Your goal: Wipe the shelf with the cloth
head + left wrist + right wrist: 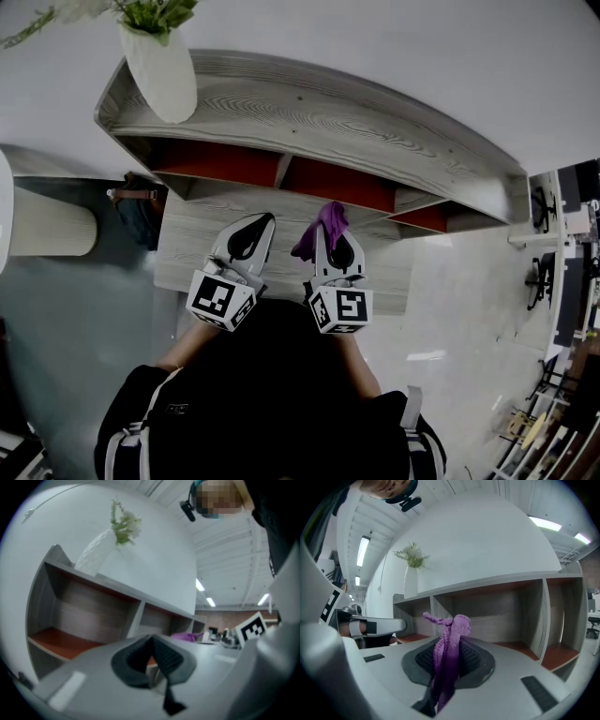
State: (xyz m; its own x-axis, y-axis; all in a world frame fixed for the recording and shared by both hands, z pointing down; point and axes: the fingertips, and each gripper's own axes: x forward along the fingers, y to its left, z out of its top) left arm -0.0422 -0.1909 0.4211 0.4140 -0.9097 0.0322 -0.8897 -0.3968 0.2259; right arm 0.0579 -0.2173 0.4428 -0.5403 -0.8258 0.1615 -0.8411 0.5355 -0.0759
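A grey wooden shelf point(309, 112) with red-brown compartment floors stands in front of me against a white wall. My right gripper point(333, 246) is shut on a purple cloth point(322, 228) and held just before the middle compartment. In the right gripper view the cloth point(457, 625) sticks up between the dark pads point(476, 660), with the shelf point(511, 606) beyond. My left gripper point(246, 239) hangs beside it on the left, shut with nothing in it. In the left gripper view its jaws point(151, 641) meet before the left compartment point(93, 616), and the cloth point(187, 635) shows at the right.
A white vase point(161, 66) with green sprigs stands on the shelf top at the far left. The shelf rests on a pale wooden desk point(183, 258). A white cylinder point(47, 230) and a dark bag point(141, 202) are at the left; office furniture point(562, 244) is at the right.
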